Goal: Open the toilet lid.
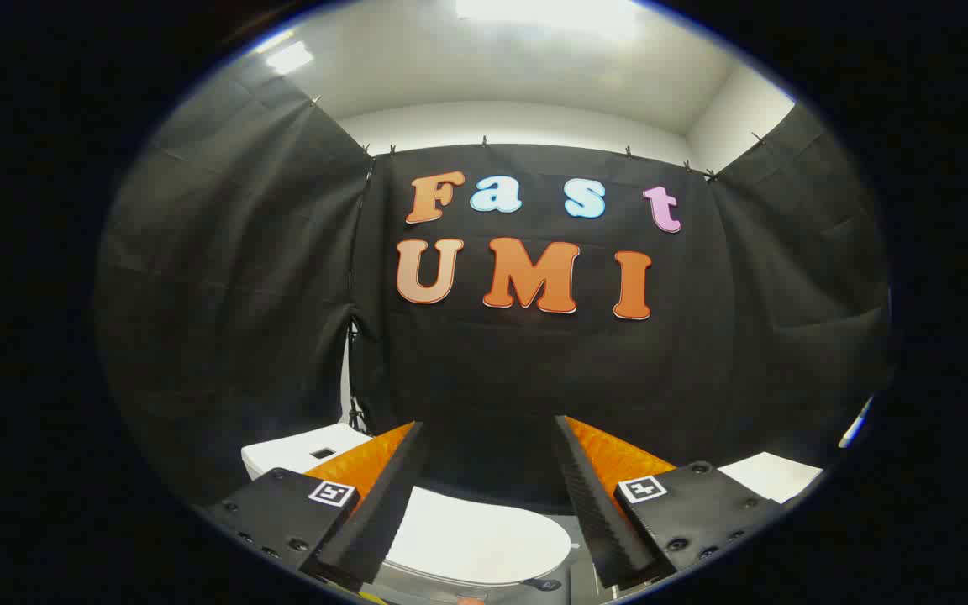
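- The gripper hangs above a white toilet, its jaws spread wide apart with nothing held between them and neither finger touching anything.
- The toilet lid lies flat and shut over the bowl, low between the two fingers and beneath them; its smooth white oval top shows in the gap, with the rounded front end towards the right-hand finger.
- A thin seam runs under the lid's rim, where the seat shows as a narrow white band.
- The left finger crosses in front of the lid's rear part, so that end of the lid is hidden behind it.
- The white cistern stands beyond the left finger, at the rear of the toilet; a small dark square recess sits in its flat top.
- A second white flat surface shows beyond the right finger, well apart from the toilet; what it belongs to cannot be told.
- A small dark fitting sits just beside the lid's front end, low between the fingers.
- Black cloth hangs as the booth's wall beyond the toilet and on both sides, clipped along its top edge.
- Above the cloth are a white wall and ceiling with bright lamps.
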The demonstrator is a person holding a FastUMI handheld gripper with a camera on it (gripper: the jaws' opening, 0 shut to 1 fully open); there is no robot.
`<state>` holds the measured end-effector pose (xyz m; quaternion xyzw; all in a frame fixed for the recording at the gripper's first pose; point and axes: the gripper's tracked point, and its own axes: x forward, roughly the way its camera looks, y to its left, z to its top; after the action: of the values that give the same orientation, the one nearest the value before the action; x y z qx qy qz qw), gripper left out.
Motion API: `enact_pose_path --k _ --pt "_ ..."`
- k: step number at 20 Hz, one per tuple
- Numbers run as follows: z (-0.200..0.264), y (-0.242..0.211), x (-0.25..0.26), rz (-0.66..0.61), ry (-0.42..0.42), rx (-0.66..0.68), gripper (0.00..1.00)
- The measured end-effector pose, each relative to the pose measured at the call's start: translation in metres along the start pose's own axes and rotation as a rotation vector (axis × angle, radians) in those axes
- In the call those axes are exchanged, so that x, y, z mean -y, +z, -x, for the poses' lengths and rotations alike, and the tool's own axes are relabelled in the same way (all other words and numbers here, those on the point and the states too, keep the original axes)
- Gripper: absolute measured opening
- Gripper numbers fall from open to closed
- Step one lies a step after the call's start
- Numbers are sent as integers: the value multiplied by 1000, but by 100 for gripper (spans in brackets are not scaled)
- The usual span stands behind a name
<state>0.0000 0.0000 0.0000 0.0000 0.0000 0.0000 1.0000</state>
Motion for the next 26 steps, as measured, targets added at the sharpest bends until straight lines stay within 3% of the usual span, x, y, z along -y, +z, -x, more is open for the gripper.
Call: enact_pose_path --k 17,26 --pt "2 -2 2 -19 13 5 98" --pt "-5 -28 25 -92 -31 17 98"
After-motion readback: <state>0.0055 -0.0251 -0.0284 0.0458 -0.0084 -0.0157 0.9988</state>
